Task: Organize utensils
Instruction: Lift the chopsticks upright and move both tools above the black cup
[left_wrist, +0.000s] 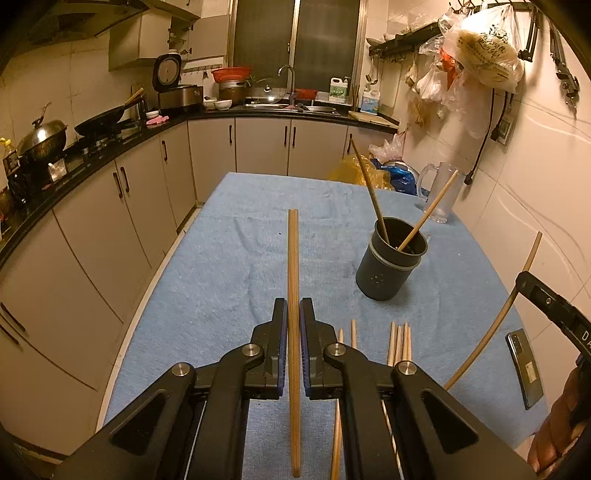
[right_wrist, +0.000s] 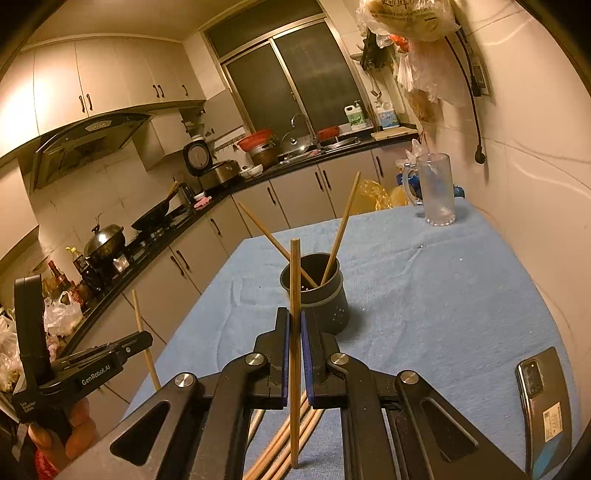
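Your right claw (right_wrist: 294, 354) clamps a wooden chopstick (right_wrist: 294, 295) upright | dark round holder cup (right_wrist: 325, 306) at 12, nearer | left claw (left_wrist: 293, 339) likewise grips its chopstick (left_wrist: 293, 258), cup at 2.

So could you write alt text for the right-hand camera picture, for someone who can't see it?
The right gripper has its jaws shut on one wooden chopstick, in front of a dark utensil holder with two chopsticks in it, on a blue cloth-covered table. More chopsticks lie below, a phone at right, a kitchen behind.
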